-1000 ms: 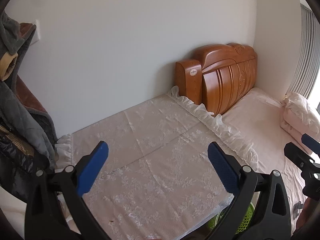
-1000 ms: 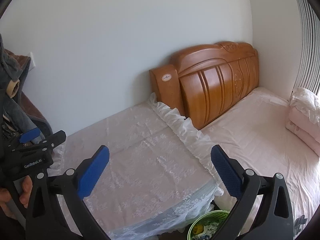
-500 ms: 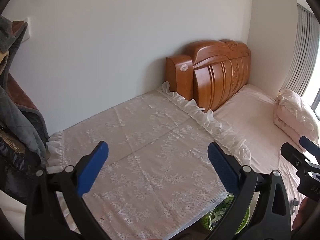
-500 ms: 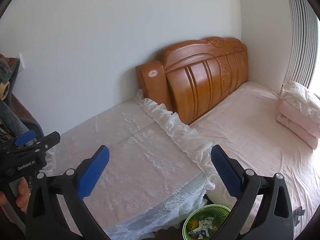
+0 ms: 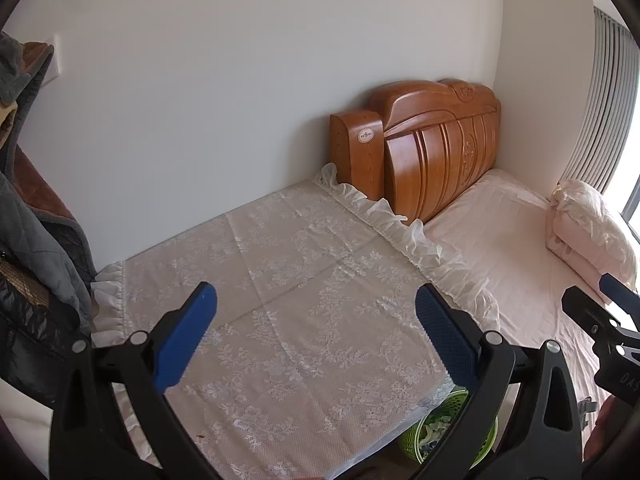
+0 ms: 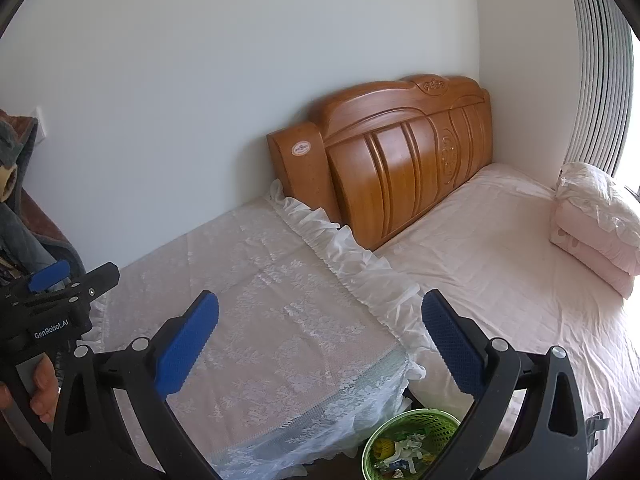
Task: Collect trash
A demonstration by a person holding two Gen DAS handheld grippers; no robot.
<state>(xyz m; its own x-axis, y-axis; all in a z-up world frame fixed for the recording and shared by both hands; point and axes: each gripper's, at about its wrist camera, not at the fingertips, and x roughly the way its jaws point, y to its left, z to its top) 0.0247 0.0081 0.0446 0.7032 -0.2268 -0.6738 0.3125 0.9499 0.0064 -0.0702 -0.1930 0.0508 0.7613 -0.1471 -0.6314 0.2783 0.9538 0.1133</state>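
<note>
A green mesh basket (image 6: 408,436) with crumpled trash (image 6: 400,450) inside stands on the floor between the lace-covered table and the bed; it also shows in the left wrist view (image 5: 448,428). My left gripper (image 5: 316,332) is open and empty above the lace cloth. My right gripper (image 6: 320,338) is open and empty above the table's right edge, up and left of the basket. Each gripper shows at the edge of the other's view: the right gripper (image 5: 600,308), the left gripper (image 6: 64,284).
A table under a white lace cloth (image 6: 256,300) stands against the wall. A bed with a pink sheet (image 6: 500,264), wooden headboard (image 6: 400,160) and folded pink bedding (image 6: 596,224) lies right. Jackets (image 5: 32,240) hang at the left. Grey curtains (image 6: 600,60) hang at the far right.
Both grippers have drawn back and turned slightly left, so the headboard and bed have shifted in view and more of the basket shows. Both stay open and empty.
</note>
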